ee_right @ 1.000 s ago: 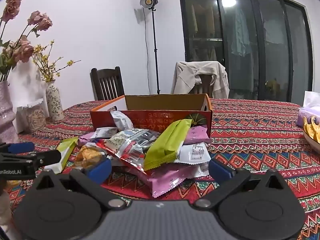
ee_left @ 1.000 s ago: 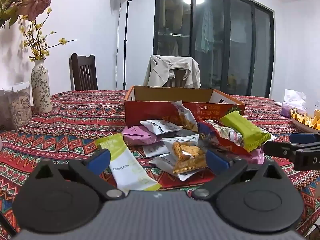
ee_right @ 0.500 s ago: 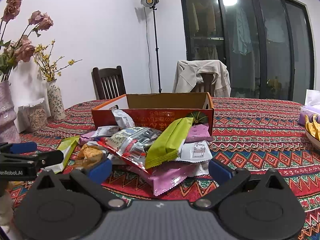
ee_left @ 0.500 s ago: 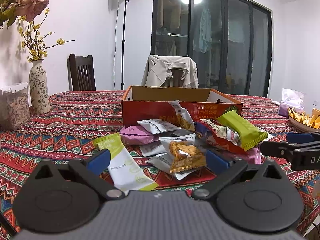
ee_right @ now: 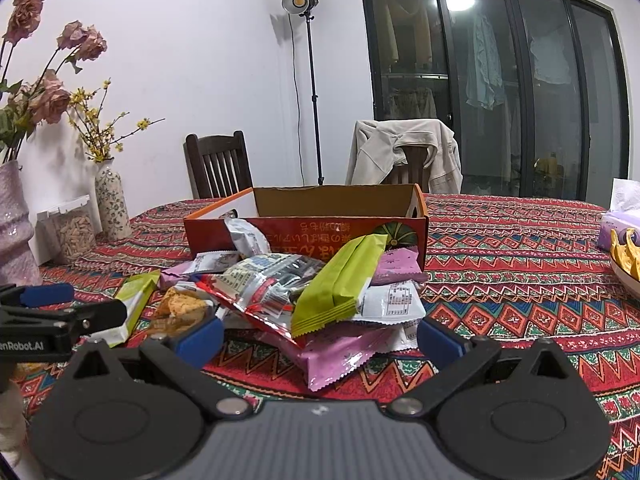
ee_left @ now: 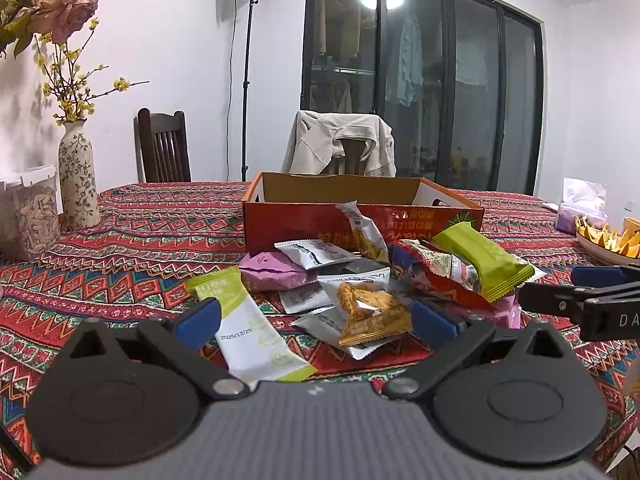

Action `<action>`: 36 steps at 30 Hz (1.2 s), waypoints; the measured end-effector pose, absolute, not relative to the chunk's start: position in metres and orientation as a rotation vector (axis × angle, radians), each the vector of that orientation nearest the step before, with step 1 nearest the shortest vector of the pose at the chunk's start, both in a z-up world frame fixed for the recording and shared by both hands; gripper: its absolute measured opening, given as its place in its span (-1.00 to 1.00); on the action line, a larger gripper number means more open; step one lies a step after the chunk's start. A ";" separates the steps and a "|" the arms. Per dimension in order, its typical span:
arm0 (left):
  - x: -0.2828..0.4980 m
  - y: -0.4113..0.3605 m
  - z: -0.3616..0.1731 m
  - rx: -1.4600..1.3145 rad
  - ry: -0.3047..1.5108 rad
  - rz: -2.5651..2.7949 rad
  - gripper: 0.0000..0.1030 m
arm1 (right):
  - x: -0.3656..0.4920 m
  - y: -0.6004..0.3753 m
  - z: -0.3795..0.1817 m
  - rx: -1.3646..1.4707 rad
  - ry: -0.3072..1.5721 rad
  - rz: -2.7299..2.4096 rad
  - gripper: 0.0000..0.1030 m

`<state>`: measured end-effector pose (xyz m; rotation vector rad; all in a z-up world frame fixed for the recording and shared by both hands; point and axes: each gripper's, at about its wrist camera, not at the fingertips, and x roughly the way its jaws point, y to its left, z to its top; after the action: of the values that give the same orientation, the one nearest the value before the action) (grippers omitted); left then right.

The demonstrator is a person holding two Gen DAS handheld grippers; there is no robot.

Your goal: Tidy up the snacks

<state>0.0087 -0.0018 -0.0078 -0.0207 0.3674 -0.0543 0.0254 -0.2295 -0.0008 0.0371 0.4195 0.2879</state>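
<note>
We hold the left claw [ee_left: 314, 322] and right claw [ee_right: 320, 338] wide open and empty, just short of the snack pile [ee_right: 304, 292]; the box [ee_right: 340, 200] stands beyond it on the bench [ee_right: 520, 264]. Opening step, we judge: next, close on one packet.

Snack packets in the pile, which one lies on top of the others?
The plain green packet, resting across the red-edged bag.

A home dining room: patterned tablecloth [ee_left: 160, 240], wooden chair [ee_left: 163, 148], jacket [ee_left: 340, 144] slung over another, flower vase [ee_left: 78, 176], clothes hanging behind glass doors [ee_left: 420, 80].
</note>
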 end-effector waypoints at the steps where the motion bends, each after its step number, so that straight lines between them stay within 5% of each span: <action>1: 0.009 -0.002 -0.008 -0.021 0.368 -0.054 1.00 | 0.026 -0.230 -0.001 0.038 0.420 0.288 1.00; 36: 0.006 -0.001 -0.010 -0.029 0.367 -0.054 1.00 | 0.025 -0.230 -0.001 0.036 0.421 0.288 1.00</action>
<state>0.0060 -0.0011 -0.0098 -0.0285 0.3671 -0.0537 0.0250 -0.2299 -0.0011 0.0365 0.4206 0.2881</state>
